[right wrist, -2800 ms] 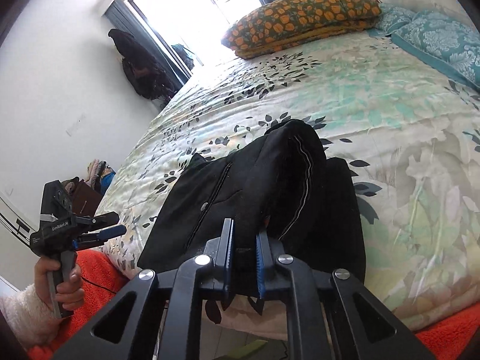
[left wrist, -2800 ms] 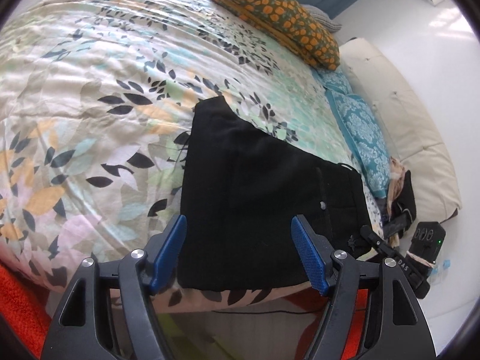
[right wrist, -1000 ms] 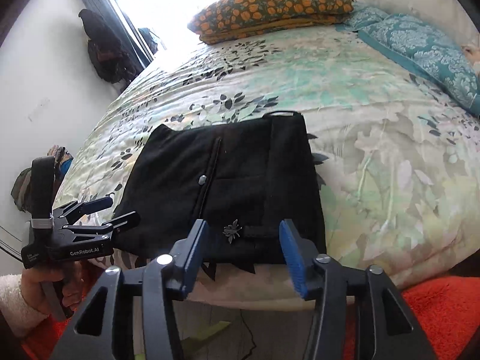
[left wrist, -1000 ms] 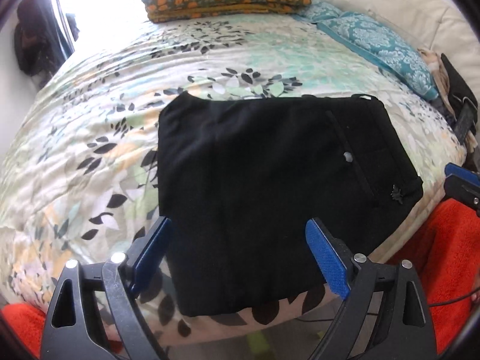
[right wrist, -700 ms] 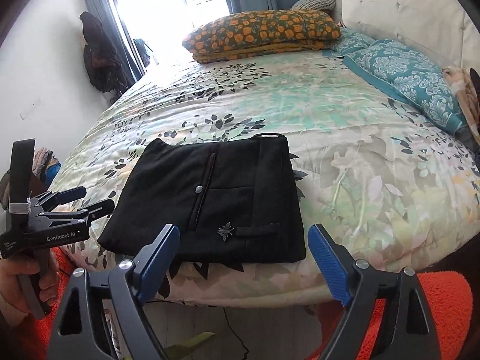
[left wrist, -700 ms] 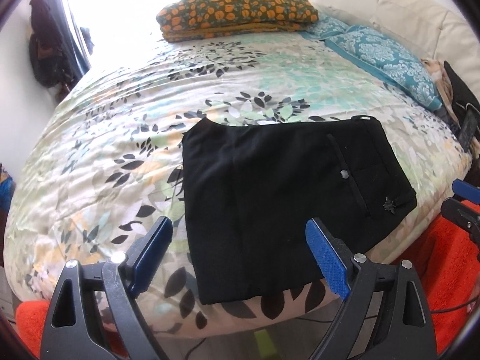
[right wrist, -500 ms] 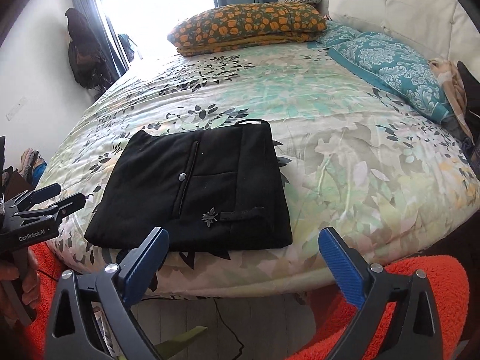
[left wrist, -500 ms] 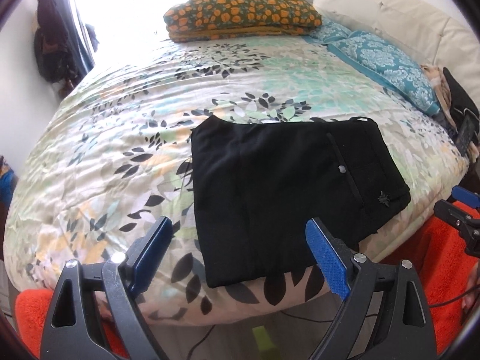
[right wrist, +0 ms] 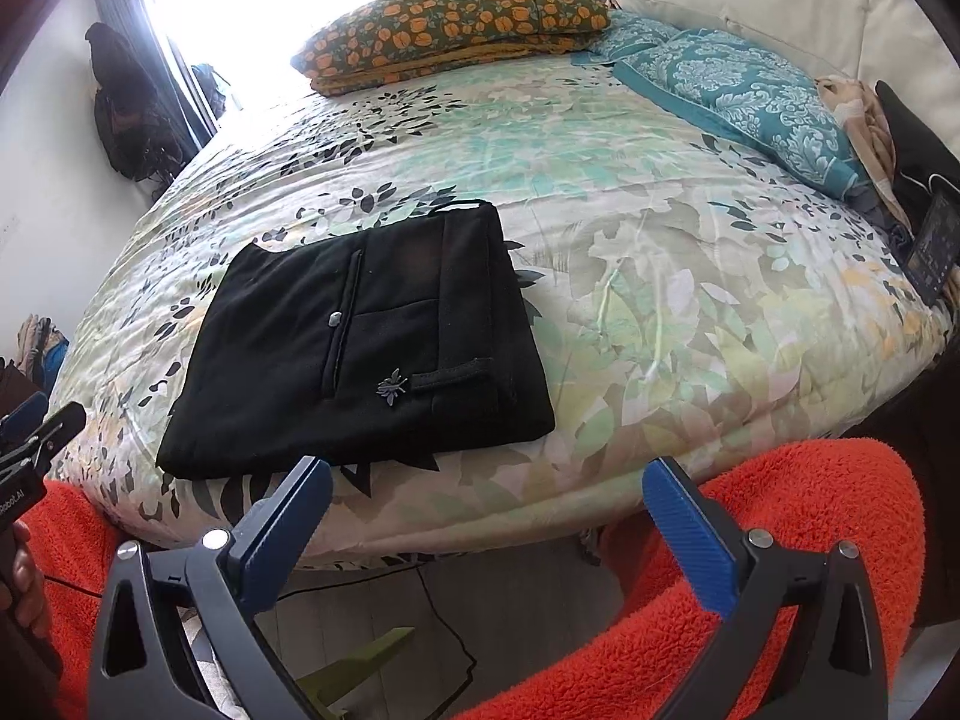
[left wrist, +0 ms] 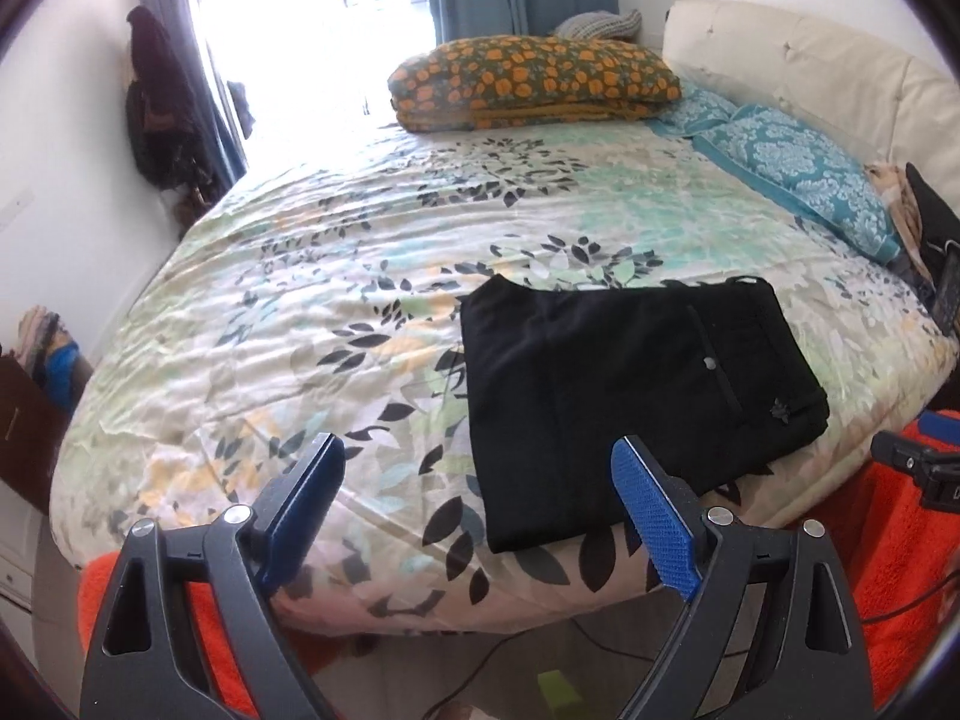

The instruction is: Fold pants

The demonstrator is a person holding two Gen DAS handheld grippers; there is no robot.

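Note:
The black pants [left wrist: 636, 390] lie folded into a flat rectangle near the front edge of the bed, also in the right wrist view [right wrist: 360, 354], with a small button and a bee-shaped pin on top. My left gripper [left wrist: 480, 516] is open and empty, held back off the bed's front edge, left of the pants. My right gripper [right wrist: 486, 522] is open and empty, off the bed edge just in front of the pants. Neither touches the cloth.
The bed has a leaf-print duvet [left wrist: 336, 312]. An orange-patterned pillow [left wrist: 534, 84] and teal pillows [right wrist: 744, 96] lie at the far side by a cream headboard [left wrist: 810, 84]. A phone [right wrist: 933, 246] and clothes sit at the right edge. Orange fleece [right wrist: 750, 540] is below.
The right gripper has let go of the pants, opened wide and drawn back. Both grippers have pulled away from the bed; the folded pants lie still.

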